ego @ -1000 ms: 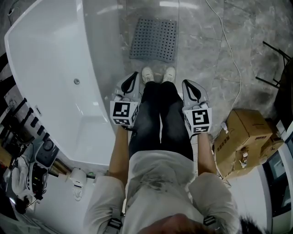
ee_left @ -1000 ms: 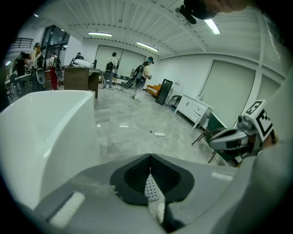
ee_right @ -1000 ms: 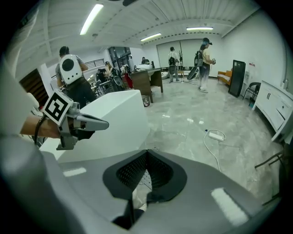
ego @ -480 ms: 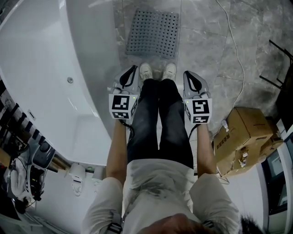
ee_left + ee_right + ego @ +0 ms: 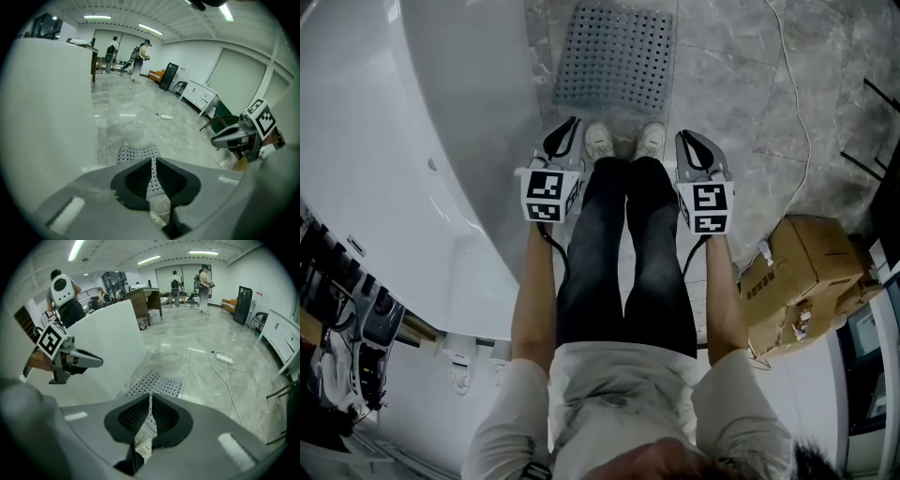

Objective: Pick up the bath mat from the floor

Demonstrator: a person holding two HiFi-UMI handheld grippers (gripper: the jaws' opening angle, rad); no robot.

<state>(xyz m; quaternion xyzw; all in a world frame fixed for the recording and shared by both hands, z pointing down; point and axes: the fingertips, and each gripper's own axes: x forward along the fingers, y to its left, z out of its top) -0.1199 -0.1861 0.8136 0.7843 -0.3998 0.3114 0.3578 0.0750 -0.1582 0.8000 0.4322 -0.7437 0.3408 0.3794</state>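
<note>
A grey marble floor spread beside the white bathtub. Cardboard boxes stood across the floor from the bathtub, with a white cable trailing between. Strip lights glowed far beyond the bathtub.

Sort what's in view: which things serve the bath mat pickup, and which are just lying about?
Job: bath mat; left gripper, jaws just opening, nothing between; right gripper, shut, empty.
Just about: bathtub; cardboard box; power strip.
</note>
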